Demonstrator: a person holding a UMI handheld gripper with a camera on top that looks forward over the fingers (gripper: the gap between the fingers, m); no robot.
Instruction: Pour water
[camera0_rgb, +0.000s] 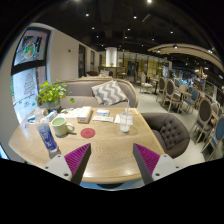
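The table just ahead of the jaws is showing a pale wood top, smooth and faintly satin, catching soft light. Beyond the left jaw a bottle is looking like clear glossy plastic with a blue paper-like label. Next to it a green mug is gleaming like glazed ceramic. A small red coaster is lying matt on the wood. Farther ahead, a glass is appearing transparent and shiny. Beyond the right jaw, a dark chair is showing tufted, matt upholstery. Behind the table, a sofa is wearing grey cloth, and its cushion is showing patterned woven fabric. The jaws' pads are looking matt magenta.
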